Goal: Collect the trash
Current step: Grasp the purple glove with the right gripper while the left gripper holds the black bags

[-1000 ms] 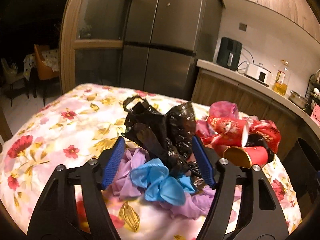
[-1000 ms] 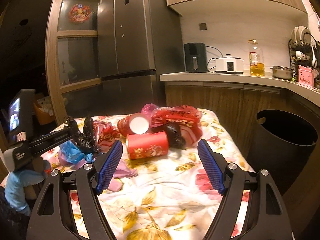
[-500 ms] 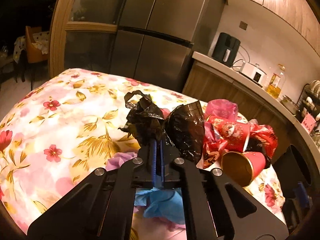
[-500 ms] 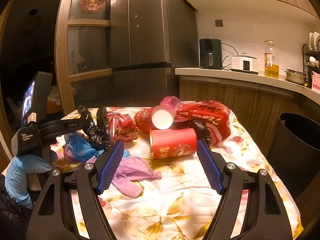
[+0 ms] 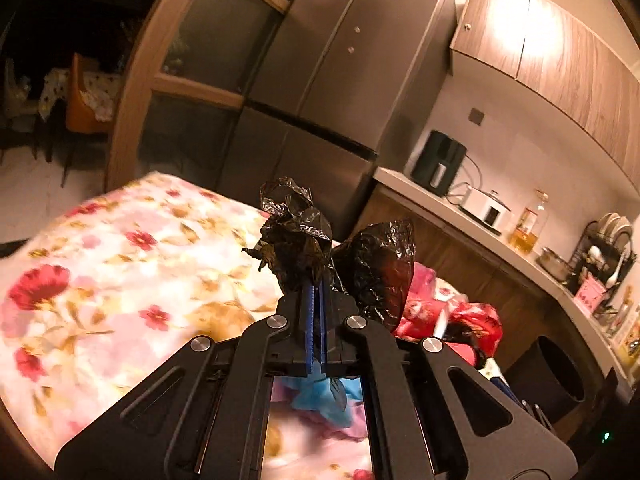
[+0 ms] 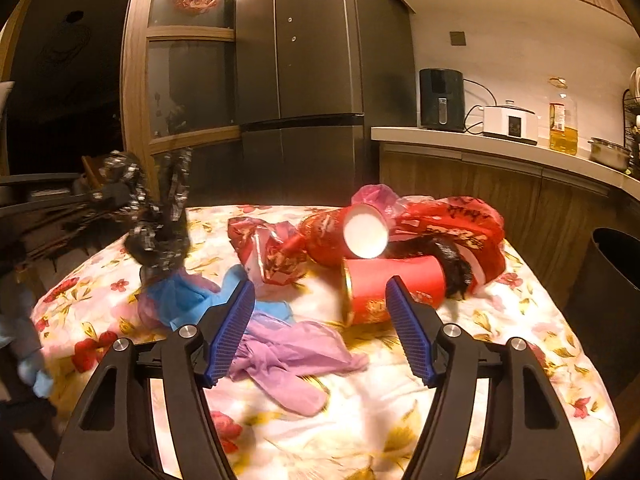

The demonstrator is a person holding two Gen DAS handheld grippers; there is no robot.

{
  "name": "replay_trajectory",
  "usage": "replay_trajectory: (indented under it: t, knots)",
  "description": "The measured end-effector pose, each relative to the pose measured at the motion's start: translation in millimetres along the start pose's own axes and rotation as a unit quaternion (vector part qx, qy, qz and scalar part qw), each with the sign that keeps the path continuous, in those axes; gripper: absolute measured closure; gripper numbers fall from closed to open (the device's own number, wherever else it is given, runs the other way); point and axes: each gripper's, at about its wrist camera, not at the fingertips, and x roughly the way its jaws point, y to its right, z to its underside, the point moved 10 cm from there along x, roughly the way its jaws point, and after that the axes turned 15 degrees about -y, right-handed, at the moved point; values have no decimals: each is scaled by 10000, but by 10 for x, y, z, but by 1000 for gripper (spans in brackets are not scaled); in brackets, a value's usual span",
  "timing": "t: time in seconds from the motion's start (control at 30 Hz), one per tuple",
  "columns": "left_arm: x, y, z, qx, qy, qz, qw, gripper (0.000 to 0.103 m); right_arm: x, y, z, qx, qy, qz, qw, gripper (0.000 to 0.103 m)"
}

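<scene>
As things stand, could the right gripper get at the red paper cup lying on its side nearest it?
Probably yes. The right gripper is open, empty and aimed at the red paper cup, with only bare tablecloth between. The purple glove lies off to its left.

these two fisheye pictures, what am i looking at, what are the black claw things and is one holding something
Each black claw is a hand-held two-finger gripper, one in each of a person's hands, with a camera looking forward along its fingers. So there is one picture per gripper.

In the left picture, the left gripper is shut on a crumpled black plastic bag, lifted above the table. The right picture shows the same bag from the side.

In the right picture, the right gripper has been closing but holds nothing; its blue pads stand apart above a purple glove, pointing toward a red paper cup lying on its side.

On the floral tablecloth lie also a blue glove, a second cup and red wrappers. A dark bin stands to the right.
</scene>
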Motion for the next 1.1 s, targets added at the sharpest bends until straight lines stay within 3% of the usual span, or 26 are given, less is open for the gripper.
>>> replay_trajectory:
  t: [0.2,0.73,0.83,1.1]
  knots:
    - [-127,-134,14,-138,34,-94,9999,102,208,-210,153,-217,-303,-148,9992,41]
    - [-182,-2,124,-20,-49,-8,10000,102,592,-246,382,-157,-1045,-431,9935,45]
    - [-195,26,127,2,-54,14,10000,102,623,-286,404,-206,-1122,-529,9921,52]
    - [-271,101,171,69,-42,32,10000,102,597,-329,491,-194,-1305,-844,9877,84]
